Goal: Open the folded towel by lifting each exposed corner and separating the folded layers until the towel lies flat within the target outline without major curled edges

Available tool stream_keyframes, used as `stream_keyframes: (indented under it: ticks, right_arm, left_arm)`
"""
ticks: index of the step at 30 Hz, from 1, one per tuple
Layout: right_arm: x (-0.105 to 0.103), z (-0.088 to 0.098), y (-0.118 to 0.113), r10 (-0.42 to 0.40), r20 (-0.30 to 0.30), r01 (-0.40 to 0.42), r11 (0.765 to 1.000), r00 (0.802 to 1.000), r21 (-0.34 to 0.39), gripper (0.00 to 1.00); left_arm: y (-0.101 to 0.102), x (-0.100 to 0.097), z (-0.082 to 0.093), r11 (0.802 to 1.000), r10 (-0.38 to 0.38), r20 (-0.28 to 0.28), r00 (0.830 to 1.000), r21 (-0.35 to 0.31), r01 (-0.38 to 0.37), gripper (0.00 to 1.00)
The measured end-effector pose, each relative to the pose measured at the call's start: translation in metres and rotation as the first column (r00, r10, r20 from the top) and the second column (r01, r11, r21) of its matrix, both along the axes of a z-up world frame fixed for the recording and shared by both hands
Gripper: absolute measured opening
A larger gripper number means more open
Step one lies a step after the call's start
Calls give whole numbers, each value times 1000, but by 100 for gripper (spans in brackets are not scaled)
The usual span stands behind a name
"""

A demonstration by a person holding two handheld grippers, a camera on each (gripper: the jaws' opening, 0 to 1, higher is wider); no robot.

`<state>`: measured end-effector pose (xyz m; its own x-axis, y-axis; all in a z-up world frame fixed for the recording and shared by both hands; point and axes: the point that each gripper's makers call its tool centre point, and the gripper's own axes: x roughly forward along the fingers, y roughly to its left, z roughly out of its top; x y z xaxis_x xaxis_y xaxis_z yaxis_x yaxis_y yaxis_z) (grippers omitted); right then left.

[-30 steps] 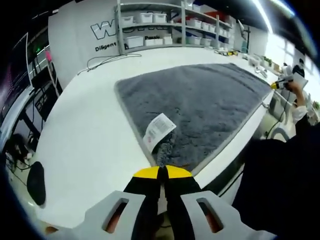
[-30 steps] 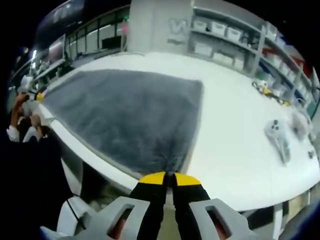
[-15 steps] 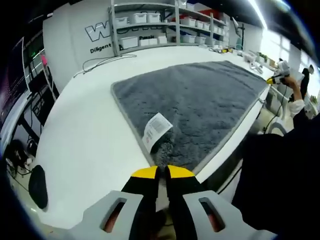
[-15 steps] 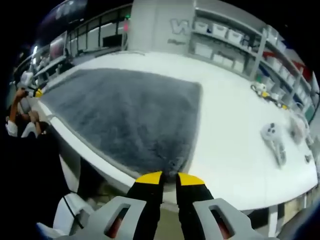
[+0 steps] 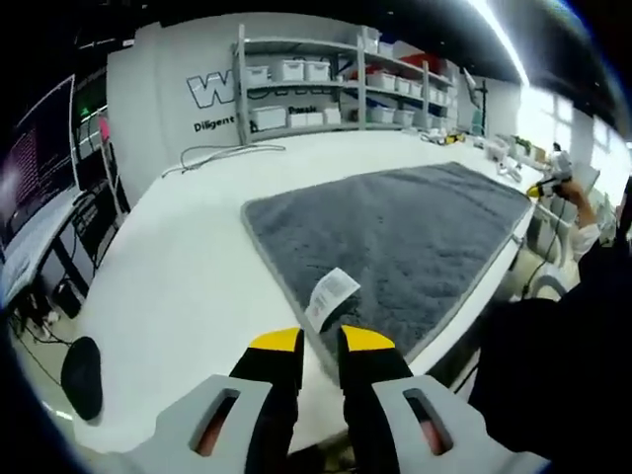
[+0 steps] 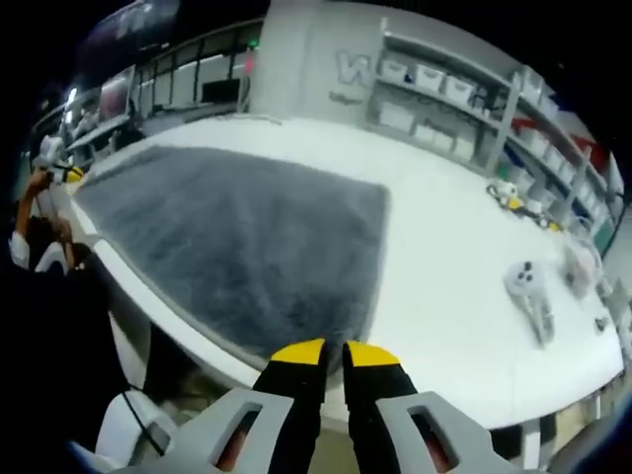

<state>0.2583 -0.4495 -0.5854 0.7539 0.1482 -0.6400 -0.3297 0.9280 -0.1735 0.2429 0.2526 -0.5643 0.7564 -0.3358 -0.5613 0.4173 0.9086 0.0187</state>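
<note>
The grey towel (image 5: pixel 395 227) lies spread flat on the white table (image 5: pixel 188 276), with a white label (image 5: pixel 331 294) at its near corner. My left gripper (image 5: pixel 321 344) is open, its yellow-tipped jaws apart just behind that corner, holding nothing. Far to the right a hand holds my right gripper (image 5: pixel 546 168) at the towel's other near corner. In the right gripper view the towel (image 6: pixel 237 237) stretches away to the left. My right gripper (image 6: pixel 334 354) has a narrow gap between its jaws, and the towel corner lies right at the tips. The left gripper (image 6: pixel 59 176) shows at far left.
A person's dark clothes (image 5: pixel 553 355) stand along the table's near edge. Shelves with white bins (image 5: pixel 306 84) line the back. A black round object (image 5: pixel 84 375) lies left of the towel, a cable (image 5: pixel 217 153) behind it. A white device (image 6: pixel 528 291) and small items (image 6: pixel 509 193) lie right of the towel.
Both grippers were shut on the towel's near corners. The right jaws parted first, then narrowed again. The left jaws have now opened, and the corner with its label lies on the table.
</note>
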Motion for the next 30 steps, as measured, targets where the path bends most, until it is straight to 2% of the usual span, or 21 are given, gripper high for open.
stream_keyframes:
  ticks: [2, 4, 5, 7, 8, 11, 15, 18, 22, 25, 30]
  right_arm:
    - [0, -2, 0, -1, -8, 1, 1000, 1000, 0, 0]
    - [0, -2, 0, 2, -9, -2, 1000, 1000, 8, 0]
    - [0, -3, 0, 1, -8, -1, 1000, 1000, 11, 0]
    - [1, -4, 1, 4, -13, -4, 1000, 1000, 14, 0]
    - [2, -6, 2, 8, -16, -8, 1000, 1000, 16, 0]
    - [2, -11, 1, 6, -29, -6, 1000, 1000, 15, 0]
    - [3, -14, 0, 6, -35, -5, 1000, 999, 28, 0]
    - [4, -14, -1, 1, -29, 1, 999, 1000, 51, 0]
    - [5, -14, -3, -9, -25, 11, 998, 1000, 62, 0]
    - [5, -14, -6, -20, -28, 21, 999, 999, 45, 0]
    - [3, -14, -10, -40, -34, 41, 999, 999, 28, 0]
  left_arm:
    - [0, 1, -2, 1000, -3, 1, 1000, 11, 3, 13]
    - [2, 7, 1, 1000, 13, 26, 1000, 3, -13, 8]
    - [1, 12, 4, 1000, 23, 51, 998, -13, -22, 5]
    - [-11, 19, 5, 993, 18, 49, 999, -113, -12, 1]
    - [-13, 24, 4, 993, 16, 57, 998, -117, -9, 1]
    - [-18, 34, -6, 995, 25, 61, 998, -96, -19, 1]
    - [-26, 44, -22, 996, 16, 32, 999, -90, -13, 1]
    - [-25, 48, -31, 998, 26, 18, 999, -61, -25, 1]
    - [-21, 49, -30, 997, 45, 28, 999, -68, -43, 1]
    - [-20, 50, -30, 997, 50, 34, 998, -59, -48, 1]
    - [-11, 54, -30, 996, 84, 57, 995, -11, -83, 1]
